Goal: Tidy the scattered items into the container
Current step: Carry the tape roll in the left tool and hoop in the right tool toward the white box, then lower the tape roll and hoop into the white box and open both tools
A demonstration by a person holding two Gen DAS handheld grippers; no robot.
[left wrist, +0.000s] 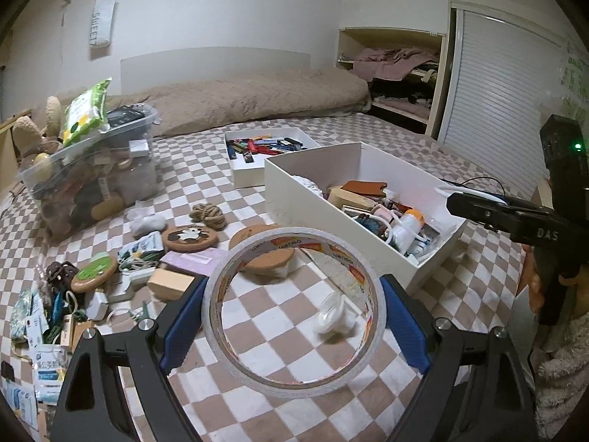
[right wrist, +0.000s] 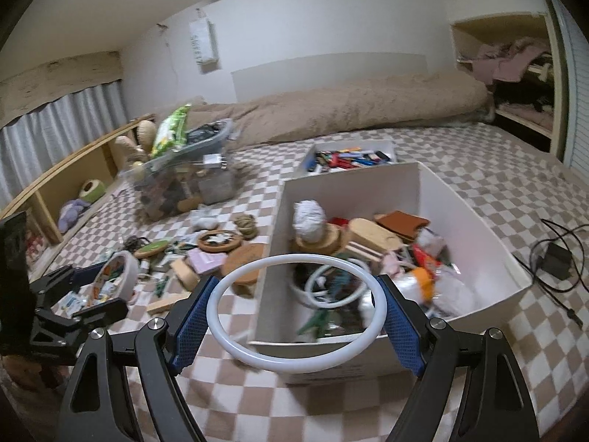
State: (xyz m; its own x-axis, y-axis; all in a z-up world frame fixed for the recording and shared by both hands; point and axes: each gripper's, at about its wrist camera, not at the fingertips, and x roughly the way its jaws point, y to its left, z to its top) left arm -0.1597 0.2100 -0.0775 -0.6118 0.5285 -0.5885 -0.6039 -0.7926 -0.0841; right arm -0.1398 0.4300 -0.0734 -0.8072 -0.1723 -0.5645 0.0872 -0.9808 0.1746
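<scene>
On the far left of the bed stands a clear plastic bin, overfull, with a green packet on top. In front of it the scattered items lie on the checked blanket: a rope knot, a round coaster with a panda picture, two cork coasters, a small wooden block and many small packets near the edge.

The left gripper holds a roll of clear tape. Its blue pads stand wide apart and press on the two sides of the roll, which hangs above the blanket, not yet over any box. A small clear cup shows through the ring.

More to the right, the right gripper grips a white plastic ring in the same way, wide open but closed on the ring's sides. The ring hangs just at the near wall of the white box, half over it. This box, I think the container, is already quite full with wooden pieces, a brown leather piece and a white bottle. Behind it is a smaller white box with pens.

What may go wrong: both rings are held only at two narrow points, so I judge they can turn or slip out. If the white ring is let go now, it may strike the wall and fall on the blanket. The two grippers come to the same box, so they may bump together.
</scene>
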